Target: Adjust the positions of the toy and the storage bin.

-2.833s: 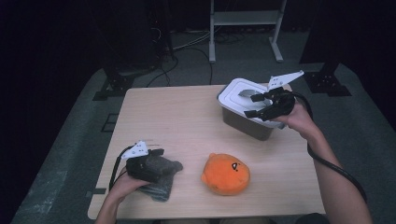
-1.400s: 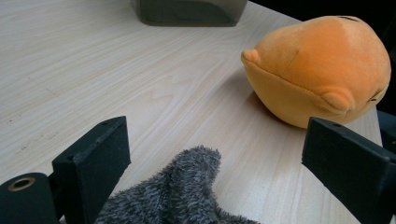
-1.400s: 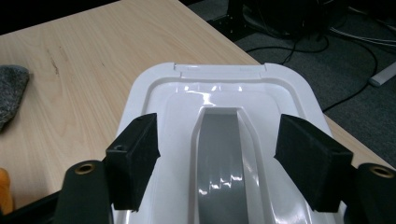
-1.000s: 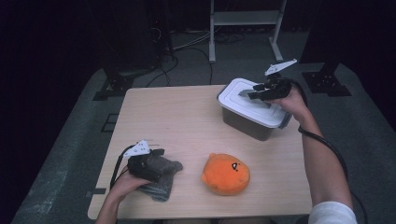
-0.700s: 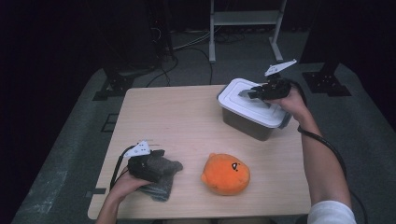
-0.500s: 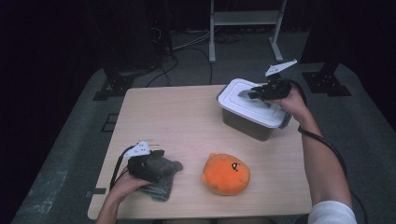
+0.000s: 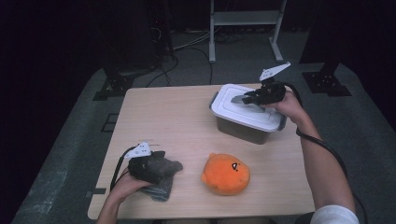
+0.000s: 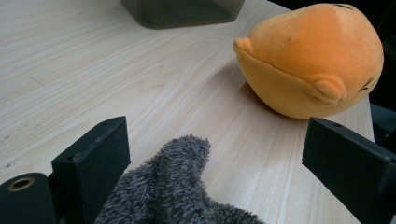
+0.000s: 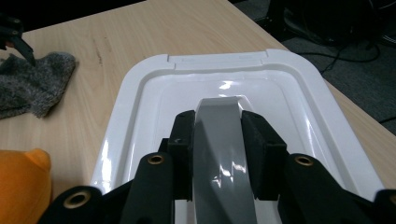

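A dark storage box (image 7: 245, 129) stands at the table's far right with a white lid (image 7: 233, 112) on it. My right gripper (image 7: 247, 98) reaches over the lid from the right. Its jaws have just been closing and now clamp the lid's grey handle (image 9: 224, 140) on both sides. At the near left, my left gripper (image 7: 164, 164) rests on a grey furry cloth (image 7: 161, 183). Its jaws stand wide open with a tip of the grey cloth (image 8: 173, 191) lying between them, untouched by the pads. An orange plush toy (image 7: 226, 173) lies to the right of the cloth.
The wooden table (image 7: 168, 116) is bare across its left and middle. In the left gripper view the orange plush toy (image 8: 313, 60) lies close ahead and the box's base (image 8: 182, 9) farther off. A metal stand (image 7: 245, 18) and cables are on the floor behind.
The right gripper has shifted from the box's right side up over the lid and closed on its handle. The left hand, cloth and plush toy have not moved.
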